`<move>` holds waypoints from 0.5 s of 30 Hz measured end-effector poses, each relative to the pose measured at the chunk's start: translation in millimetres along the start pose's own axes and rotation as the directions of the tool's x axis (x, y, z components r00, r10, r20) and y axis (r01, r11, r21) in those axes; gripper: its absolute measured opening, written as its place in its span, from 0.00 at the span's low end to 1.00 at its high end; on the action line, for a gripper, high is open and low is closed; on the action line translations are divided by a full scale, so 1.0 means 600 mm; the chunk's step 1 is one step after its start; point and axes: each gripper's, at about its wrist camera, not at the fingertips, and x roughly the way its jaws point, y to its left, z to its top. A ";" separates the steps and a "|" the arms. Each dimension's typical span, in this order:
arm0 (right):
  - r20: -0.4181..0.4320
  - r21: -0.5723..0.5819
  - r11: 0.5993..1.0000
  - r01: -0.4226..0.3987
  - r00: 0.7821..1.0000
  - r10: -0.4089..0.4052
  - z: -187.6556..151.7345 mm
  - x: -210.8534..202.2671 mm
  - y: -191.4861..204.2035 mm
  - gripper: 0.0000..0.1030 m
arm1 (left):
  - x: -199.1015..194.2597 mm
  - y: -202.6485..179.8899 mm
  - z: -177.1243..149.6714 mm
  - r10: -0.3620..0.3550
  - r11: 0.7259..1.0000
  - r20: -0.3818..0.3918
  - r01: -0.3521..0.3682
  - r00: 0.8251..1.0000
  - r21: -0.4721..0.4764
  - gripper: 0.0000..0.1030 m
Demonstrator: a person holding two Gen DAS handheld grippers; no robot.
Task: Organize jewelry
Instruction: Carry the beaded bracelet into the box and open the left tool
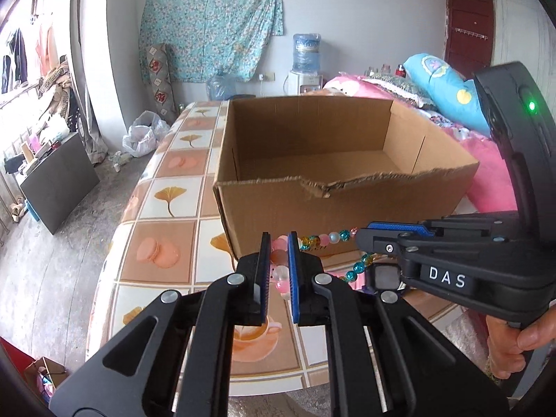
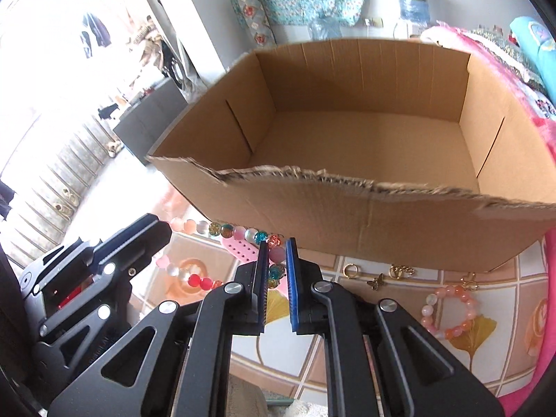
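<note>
Left wrist: left gripper (image 1: 279, 243) nipped on bead necklace (image 1: 330, 238), right gripper (image 1: 361, 239) pinching its other end, so strand hangs between.
Right wrist: cardboard box (image 2: 347, 215) just ahead of claws, prob. drop spot; pink bracelet (image 2: 448, 309) + gold charms (image 2: 377, 281) below-right on table (image 2: 382, 344).

left wrist: down-forward | right wrist: steeper | shared: cardboard box (image 1: 333, 205)

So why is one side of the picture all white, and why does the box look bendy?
In the right wrist view, daylight from the window washes out the left side, so details vanish there. The box bulges in both views because the fisheye lens curves straight edges; in the left wrist view the table curves too. The corners are dark from the lens rim.
</note>
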 end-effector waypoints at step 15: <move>0.166 -0.081 0.995 -0.058 0.984 0.071 0.192 -0.101 -0.048 0.10 | 0.036 0.001 0.229 -0.085 0.995 0.034 0.083 0.996 0.053 0.08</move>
